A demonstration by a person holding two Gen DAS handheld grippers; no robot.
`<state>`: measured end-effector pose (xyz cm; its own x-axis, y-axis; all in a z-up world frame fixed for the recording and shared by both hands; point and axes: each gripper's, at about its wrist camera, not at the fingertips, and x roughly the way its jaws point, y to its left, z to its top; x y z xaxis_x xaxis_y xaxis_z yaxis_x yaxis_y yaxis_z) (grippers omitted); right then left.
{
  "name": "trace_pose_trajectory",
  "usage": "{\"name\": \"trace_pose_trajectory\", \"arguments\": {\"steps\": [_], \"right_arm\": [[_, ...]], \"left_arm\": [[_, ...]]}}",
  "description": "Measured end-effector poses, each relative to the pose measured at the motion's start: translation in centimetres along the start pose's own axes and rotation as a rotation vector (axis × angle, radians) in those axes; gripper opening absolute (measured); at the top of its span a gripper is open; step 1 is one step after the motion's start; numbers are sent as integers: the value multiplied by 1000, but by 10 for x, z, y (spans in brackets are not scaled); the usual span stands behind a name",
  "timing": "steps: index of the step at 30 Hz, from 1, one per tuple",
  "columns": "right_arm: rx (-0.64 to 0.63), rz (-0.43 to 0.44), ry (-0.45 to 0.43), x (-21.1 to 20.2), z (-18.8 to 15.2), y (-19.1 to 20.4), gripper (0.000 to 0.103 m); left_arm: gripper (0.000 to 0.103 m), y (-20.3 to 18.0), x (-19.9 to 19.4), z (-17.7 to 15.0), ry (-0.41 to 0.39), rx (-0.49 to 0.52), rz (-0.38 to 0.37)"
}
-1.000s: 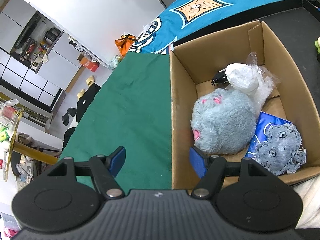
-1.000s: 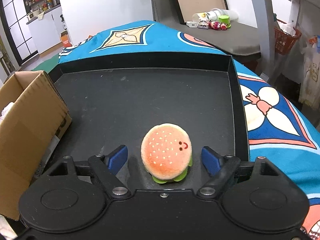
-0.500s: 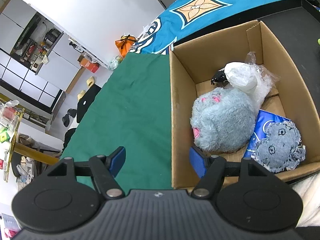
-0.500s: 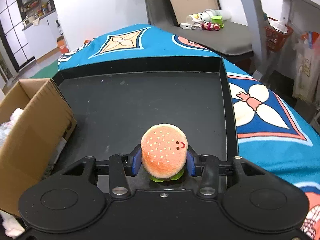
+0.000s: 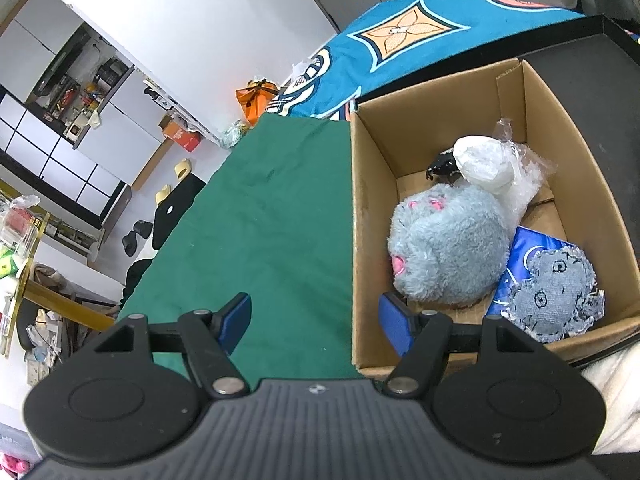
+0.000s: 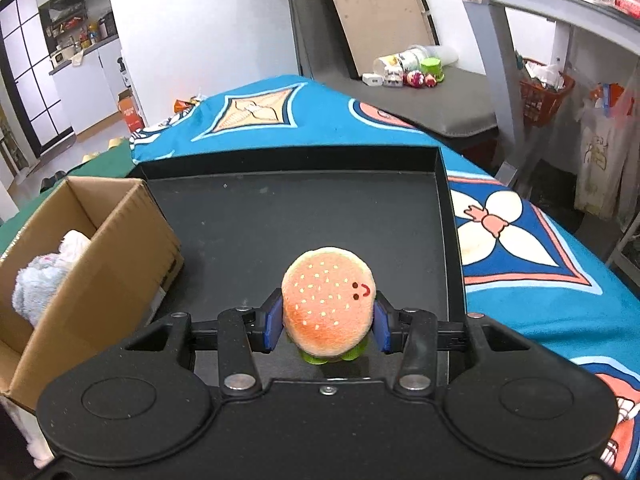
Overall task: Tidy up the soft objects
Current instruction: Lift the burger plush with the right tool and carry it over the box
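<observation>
R gripper (image 6: 327, 324) fingers had just closed, pinching burger plush (image 6: 328, 312); L gripper (image 5: 316, 320) spread, empty. Best: lift clear of tray (image 6: 304, 216), drop into box (image 6: 116, 248) w/o squashing.

- You get bright, even indoor light in both wrist views, with no hard shadows anywhere.
- Your fisheye lenses bend straight lines strongly at the edges (the white wall (image 5: 208, 20) and the grey table leg (image 6: 496, 60) both curve).
- Inside the open brown cardboard box (image 5: 372, 216) the near wall lies in soft shade.
- The matte black shallow tray (image 6: 304, 208) shows only a faint sheen, no glare.
- The round orange plush burger (image 6: 328, 308) is sharp; distant shelves look softer and small.
- You have no motion blur in either view.
</observation>
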<state>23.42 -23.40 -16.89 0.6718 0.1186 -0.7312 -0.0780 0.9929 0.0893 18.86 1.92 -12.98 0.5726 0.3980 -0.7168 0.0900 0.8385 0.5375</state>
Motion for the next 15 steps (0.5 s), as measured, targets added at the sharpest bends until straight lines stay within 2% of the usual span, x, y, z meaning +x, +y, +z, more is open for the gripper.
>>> {"name": "trace_pose_trajectory", "arguments": {"steps": [15], "right_arm": [[-12, 12, -103, -32, 27, 24, 44]], "left_arm": [[69, 9, -2, -5, -33, -28, -36]]}}
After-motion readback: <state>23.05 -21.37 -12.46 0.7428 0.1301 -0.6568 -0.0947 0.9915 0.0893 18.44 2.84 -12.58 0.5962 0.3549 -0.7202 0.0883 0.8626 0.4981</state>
